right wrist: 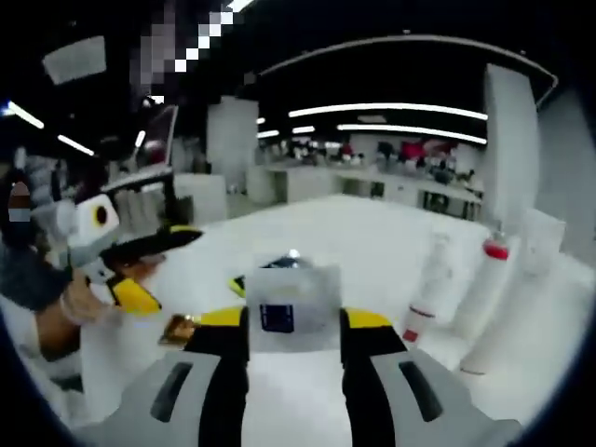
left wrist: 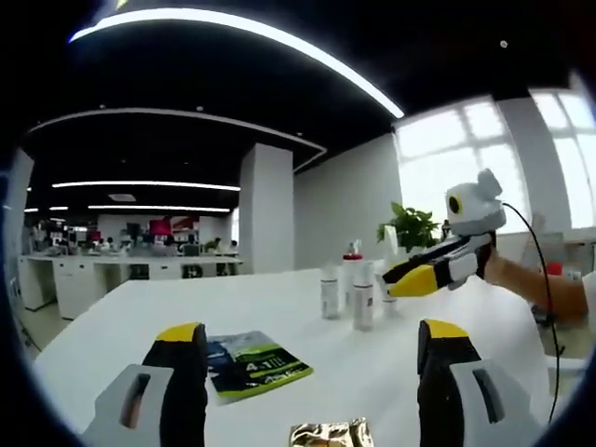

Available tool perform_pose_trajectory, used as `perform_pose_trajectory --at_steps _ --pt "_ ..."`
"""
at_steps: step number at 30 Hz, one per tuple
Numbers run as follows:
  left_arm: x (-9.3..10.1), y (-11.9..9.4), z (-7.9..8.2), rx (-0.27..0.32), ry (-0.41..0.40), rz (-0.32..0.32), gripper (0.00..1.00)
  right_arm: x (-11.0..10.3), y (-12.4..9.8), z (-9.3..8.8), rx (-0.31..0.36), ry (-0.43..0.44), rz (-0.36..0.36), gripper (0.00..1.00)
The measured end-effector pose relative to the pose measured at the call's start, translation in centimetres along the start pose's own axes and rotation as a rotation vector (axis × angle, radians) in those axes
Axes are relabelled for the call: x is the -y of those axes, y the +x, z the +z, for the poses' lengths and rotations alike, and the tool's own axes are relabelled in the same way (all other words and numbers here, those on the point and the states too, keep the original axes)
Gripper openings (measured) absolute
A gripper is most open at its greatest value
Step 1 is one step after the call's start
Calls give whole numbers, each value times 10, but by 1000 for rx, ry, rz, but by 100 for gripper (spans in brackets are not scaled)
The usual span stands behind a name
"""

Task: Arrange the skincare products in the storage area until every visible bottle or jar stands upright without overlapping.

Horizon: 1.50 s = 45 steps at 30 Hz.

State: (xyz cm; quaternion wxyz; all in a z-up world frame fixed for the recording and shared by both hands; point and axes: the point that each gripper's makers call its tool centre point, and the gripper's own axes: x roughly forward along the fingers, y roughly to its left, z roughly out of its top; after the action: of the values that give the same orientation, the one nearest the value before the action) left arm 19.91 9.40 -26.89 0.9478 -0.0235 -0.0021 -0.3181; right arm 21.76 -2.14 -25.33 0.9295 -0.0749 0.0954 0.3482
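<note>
My left gripper is open above the white table, with nothing between its jaws. Several small white bottles stand upright in a cluster at the far side, one of them with a red cap. My right gripper reaches in beside that cluster. In the right gripper view, my right gripper is shut on a clear flat-sided container with a dark blue label. To its right stand a white bottle with a red band and a red-capped bottle. The left gripper is open at the left.
A green and blue packet lies flat near my left jaw, and a gold foil packet at the near edge. A potted plant stands behind the bottles. A person's hand holds the left gripper. Office desks fill the background.
</note>
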Motion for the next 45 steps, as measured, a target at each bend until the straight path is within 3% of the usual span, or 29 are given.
perform_pose_trajectory --at_steps 2,3,6,8,10,12,13,16,19,21,25,30,34,40,42,43,45 --pt "0 0 1 4 9 0 95 1 4 5 18 3 -8 37" --pt "0 -1 3 15 16 5 93 -3 9 16 87 12 -9 37" --pt "1 0 5 19 28 7 91 -8 14 24 140 50 -4 37" --pt "1 2 11 47 33 14 90 -4 18 34 213 101 -3 37" --pt "8 8 16 67 17 -34 88 -2 18 39 250 113 -7 37" --pt "20 19 18 54 -51 -117 87 4 13 39 257 119 -23 37" --pt "21 22 17 34 -63 -121 87 6 11 39 260 120 -17 37" --pt "19 40 15 -15 -15 -116 92 18 3 42 310 137 -26 37" --pt "21 58 26 20 37 -114 99 34 -3 43 316 136 -63 37" --pt "21 62 29 26 -5 -107 97 41 -6 44 326 163 -76 37" --pt "27 69 38 111 -123 -146 99 47 -14 48 359 178 -83 37" --pt "37 63 24 51 -102 -168 80 45 -9 46 346 176 -80 37" --pt "42 60 18 42 -28 -152 80 42 -9 44 344 175 -80 37" --pt "65 59 3 20 19 -197 73 39 -5 32 332 166 -88 37" --pt "70 61 -6 -5 64 -208 63 28 -6 25 312 156 -82 37" --pt "68 61 -8 -25 77 -210 52 25 -5 24 314 147 -81 37" --pt "65 65 -12 -34 101 -179 38 24 -3 20 301 152 -72 37"
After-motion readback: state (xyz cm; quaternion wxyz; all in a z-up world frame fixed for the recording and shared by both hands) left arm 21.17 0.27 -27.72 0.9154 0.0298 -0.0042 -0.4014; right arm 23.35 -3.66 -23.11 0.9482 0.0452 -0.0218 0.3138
